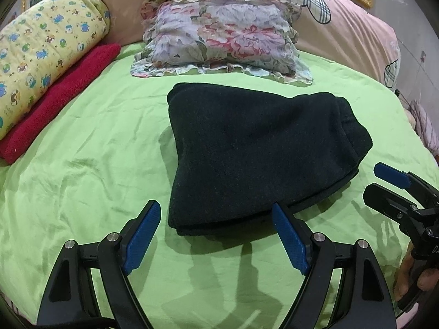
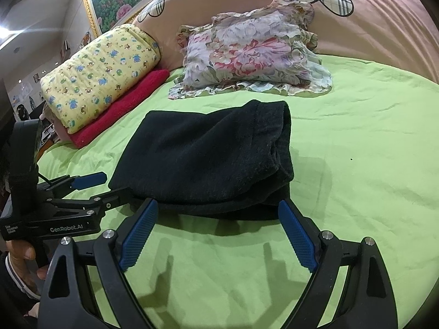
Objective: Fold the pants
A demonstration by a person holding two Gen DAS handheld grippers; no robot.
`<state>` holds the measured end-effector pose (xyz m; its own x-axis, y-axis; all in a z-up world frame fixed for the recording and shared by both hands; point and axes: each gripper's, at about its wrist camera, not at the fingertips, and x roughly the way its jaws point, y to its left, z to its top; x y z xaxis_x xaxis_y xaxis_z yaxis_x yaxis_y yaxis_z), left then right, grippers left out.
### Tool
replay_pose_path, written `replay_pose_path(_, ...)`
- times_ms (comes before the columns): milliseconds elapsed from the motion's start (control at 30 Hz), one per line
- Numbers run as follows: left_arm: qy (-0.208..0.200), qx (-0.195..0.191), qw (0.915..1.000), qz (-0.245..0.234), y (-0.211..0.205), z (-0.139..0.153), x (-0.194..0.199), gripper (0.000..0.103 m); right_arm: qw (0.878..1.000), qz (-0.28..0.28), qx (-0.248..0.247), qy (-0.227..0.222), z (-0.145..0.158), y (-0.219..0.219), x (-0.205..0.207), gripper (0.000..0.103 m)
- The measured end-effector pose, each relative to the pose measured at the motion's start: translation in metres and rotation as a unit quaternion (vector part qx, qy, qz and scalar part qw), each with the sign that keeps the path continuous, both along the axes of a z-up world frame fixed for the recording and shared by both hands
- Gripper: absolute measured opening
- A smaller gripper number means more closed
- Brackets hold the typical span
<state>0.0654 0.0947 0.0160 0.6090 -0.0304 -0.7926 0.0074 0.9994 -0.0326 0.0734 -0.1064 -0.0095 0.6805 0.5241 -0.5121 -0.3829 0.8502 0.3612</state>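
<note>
The black pants (image 1: 255, 153) lie folded in a compact stack on the green bedsheet (image 1: 90, 148); they also show in the right wrist view (image 2: 208, 159). My left gripper (image 1: 216, 213) is open and empty, just in front of the stack's near edge. My right gripper (image 2: 218, 209) is open and empty, at the stack's near edge too. The right gripper shows at the right edge of the left wrist view (image 1: 384, 183), open. The left gripper shows at the left of the right wrist view (image 2: 109, 186), open, beside the stack's left corner.
A floral pillow (image 1: 219, 33) lies behind the pants. A yellow patterned quilt (image 1: 41, 46) rests on a red blanket (image 1: 55, 101) at the left. A pink cover with plaid shapes (image 1: 343, 24) rises at the back. The bed's right edge (image 1: 422, 126) drops off.
</note>
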Motion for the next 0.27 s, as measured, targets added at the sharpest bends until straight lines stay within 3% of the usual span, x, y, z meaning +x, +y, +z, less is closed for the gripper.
replay_pose_path(267, -0.003, 0.002, 1.0000, 0.003, -0.0038, 0.0070, 0.0012, 0.084, 1.000, -0.007, 0.010, 0.003, -0.0020, -0.0046, 0.0025, 0.089)
